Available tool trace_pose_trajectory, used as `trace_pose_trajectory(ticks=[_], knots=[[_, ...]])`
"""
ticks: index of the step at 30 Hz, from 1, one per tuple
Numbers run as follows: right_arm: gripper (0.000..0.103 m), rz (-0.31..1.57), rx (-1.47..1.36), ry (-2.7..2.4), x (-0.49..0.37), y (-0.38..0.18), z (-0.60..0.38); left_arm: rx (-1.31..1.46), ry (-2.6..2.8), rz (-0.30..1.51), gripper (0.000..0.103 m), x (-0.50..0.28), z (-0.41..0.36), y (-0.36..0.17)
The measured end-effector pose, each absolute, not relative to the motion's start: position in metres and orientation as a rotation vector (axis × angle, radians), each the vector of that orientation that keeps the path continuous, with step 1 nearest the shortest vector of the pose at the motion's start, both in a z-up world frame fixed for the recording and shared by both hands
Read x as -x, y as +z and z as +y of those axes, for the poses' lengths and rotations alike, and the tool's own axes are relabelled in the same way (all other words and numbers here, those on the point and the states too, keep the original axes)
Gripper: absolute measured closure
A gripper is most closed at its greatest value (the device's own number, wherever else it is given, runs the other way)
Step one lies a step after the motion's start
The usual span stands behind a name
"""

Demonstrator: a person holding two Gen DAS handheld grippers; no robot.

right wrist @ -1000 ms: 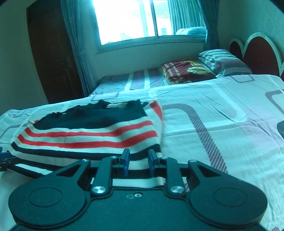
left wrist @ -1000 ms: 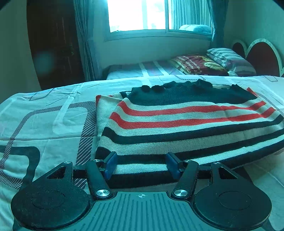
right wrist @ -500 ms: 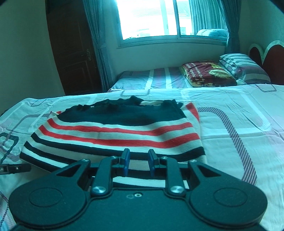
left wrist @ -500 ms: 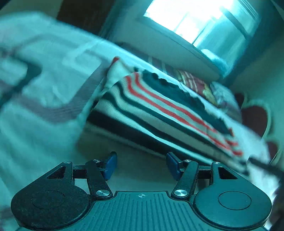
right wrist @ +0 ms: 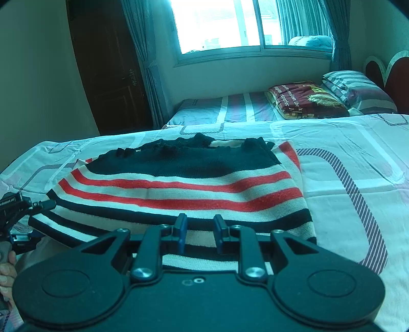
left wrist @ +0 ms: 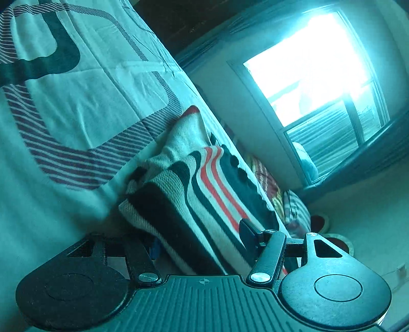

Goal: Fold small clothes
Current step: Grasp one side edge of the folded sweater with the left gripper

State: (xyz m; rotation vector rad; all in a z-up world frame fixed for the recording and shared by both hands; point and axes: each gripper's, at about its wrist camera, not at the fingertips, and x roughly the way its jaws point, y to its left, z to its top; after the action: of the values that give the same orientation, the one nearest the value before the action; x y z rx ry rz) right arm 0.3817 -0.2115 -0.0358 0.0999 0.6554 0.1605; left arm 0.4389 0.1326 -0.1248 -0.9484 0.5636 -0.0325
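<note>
A knitted sweater (right wrist: 179,189) with dark, cream and red stripes lies flat on the patterned bed sheet (right wrist: 345,178). My right gripper (right wrist: 200,229) hovers over its near hem, jaws a narrow gap apart with nothing between them. In the left wrist view the picture is rolled over. The sweater's (left wrist: 204,194) near left corner, slightly bunched, lies between the wide fingers of my left gripper (left wrist: 202,238). One blue pad is half hidden under the cloth and neither pad presses. From the right wrist view the left gripper (right wrist: 33,206) shows at the sweater's left corner, with a hand (right wrist: 5,268) behind it.
Beyond the sheet stands a second bed with a folded maroon blanket (right wrist: 304,99) and a striped pillow (right wrist: 358,86). A dark door (right wrist: 107,66) is at the back left, a bright window (right wrist: 217,23) behind, a red headboard (right wrist: 393,71) at right.
My left gripper has rolled far over and dropped to the sweater's left corner, which now sits between its fingers. The right gripper has slid sideways along the near hem, its gap unchanged.
</note>
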Motion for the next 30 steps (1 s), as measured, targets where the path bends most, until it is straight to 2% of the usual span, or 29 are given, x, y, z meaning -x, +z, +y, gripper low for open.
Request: trace_pose_trajectory(ticks=[22, 24, 25, 26, 30], knots=[[0.081, 0.680, -0.059, 0.255, -0.444, -0.051, -0.167, 1.001, 0.006, 0.554, 0.043, -0.488, 0.149, -0.126], [0.081, 0.684, -0.051, 0.259, -0.449, -0.055, -0.163, 0.986, 0.015, 0.565, 0.049, -0.495, 0.151, -0.127], [0.081, 0.688, -0.051, 0.261, -0.451, -0.057, -0.162, 0.982, 0.031, 0.577, 0.063, -0.497, 0.153, -0.129], [0.082, 0.689, -0.050, 0.262, -0.453, -0.058, -0.161, 0.999, 0.038, 0.582, 0.071, -0.497, 0.157, -0.134], [0.082, 0.700, -0.037, 0.258, -0.455, -0.065, -0.159, 1.009, 0.003, 0.578, 0.076, -0.499, 0.162, -0.141]])
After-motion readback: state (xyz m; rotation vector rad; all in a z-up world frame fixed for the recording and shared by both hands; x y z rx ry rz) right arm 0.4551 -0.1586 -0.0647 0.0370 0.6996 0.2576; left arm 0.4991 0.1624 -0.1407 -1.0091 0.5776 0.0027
